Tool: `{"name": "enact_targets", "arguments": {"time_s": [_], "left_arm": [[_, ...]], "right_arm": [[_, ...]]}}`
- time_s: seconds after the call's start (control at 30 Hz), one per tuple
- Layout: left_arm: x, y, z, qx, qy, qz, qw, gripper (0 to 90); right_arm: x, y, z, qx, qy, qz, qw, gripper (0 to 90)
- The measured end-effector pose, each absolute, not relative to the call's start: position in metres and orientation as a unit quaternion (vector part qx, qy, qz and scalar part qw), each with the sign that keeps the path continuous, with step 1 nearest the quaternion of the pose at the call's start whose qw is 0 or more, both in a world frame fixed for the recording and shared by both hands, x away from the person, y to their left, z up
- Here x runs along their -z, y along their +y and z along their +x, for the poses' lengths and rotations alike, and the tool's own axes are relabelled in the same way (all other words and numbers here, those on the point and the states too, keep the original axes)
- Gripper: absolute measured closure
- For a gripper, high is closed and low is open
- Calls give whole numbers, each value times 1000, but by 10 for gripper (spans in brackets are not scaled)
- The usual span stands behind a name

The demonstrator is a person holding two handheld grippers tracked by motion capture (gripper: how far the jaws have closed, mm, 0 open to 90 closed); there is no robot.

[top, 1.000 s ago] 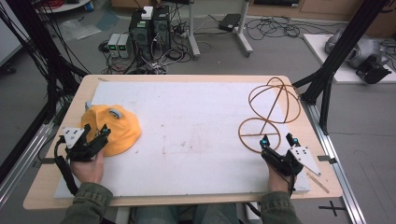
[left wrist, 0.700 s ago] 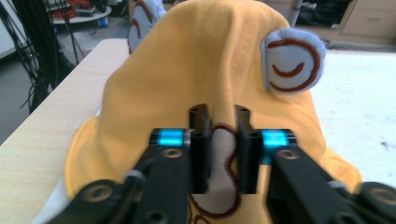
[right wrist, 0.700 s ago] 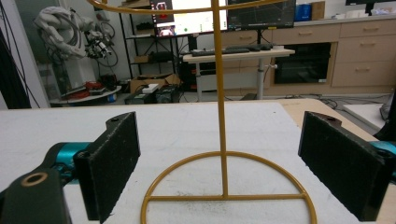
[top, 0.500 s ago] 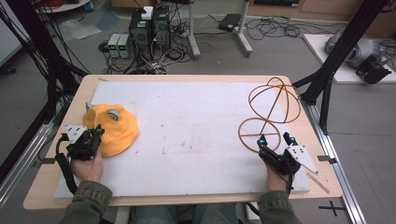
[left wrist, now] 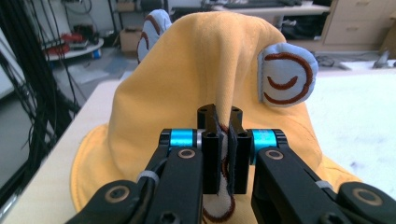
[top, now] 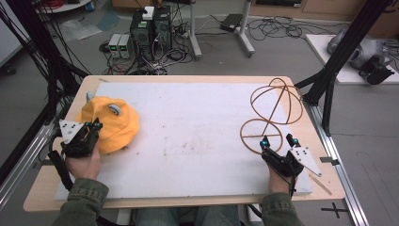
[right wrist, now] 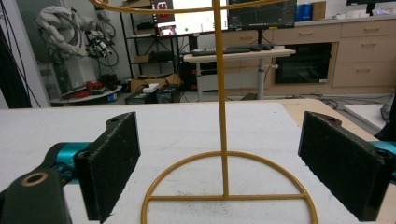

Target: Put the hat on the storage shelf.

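Because its jaws pinch a fold of the yellow hat point(left wrist: 205, 93) at the counter's point(top: 197, 136) nine o'clock, the left tool point(left wrist: 223, 154) can lift it; the right tool point(right wrist: 219, 168), wide open and empty, faces the wire stand point(right wrist: 223, 140) at three o'clock.

Open white mat point(top: 197, 141) between hat point(top: 115, 125) and wire stand point(top: 270, 113) — unobstructed

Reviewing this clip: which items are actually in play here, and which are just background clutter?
In play: yellow hat, pinched by the left gripper; wire hat stand, between the open jaws of the right gripper.
Background: computer towers, floor cables, white mat.
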State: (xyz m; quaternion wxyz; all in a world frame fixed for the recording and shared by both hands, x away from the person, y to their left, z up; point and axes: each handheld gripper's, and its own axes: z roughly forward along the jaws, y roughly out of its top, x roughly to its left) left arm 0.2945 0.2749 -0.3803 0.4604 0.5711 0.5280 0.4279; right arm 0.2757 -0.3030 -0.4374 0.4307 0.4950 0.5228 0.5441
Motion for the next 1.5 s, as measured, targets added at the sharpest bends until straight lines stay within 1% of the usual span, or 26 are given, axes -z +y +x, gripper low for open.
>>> {"name": "enact_targets", "arguments": {"time_s": [0.2,0.5,0.6,0.77,0.9,1.07,1.3,1.5], "left_arm": [[355,266,294,-432,511,561,487,865],[324,256,303,-445,499,547,503,865],[314,249,306,-447,489,554,505,865],[296,230,313,-442,447,563,536,865],[278,205,319,-446,412,554,569,865],[258,171,329,-436,367,559,602,865],[232,116,342,-398,280,577,655,865],[216,71,357,-362,239,591,680,865]], "right_arm": [[437,-304,275,-544,521,495,432,124],[438,-303,275,-545,525,493,429,126],[438,-303,275,-545,527,491,429,126],[438,-303,276,-546,525,491,429,126],[438,-302,276,-547,525,493,426,126],[438,-301,277,-548,529,491,424,126],[439,-302,276,-547,533,487,424,137],[439,-303,275,-547,530,491,422,136]]}}
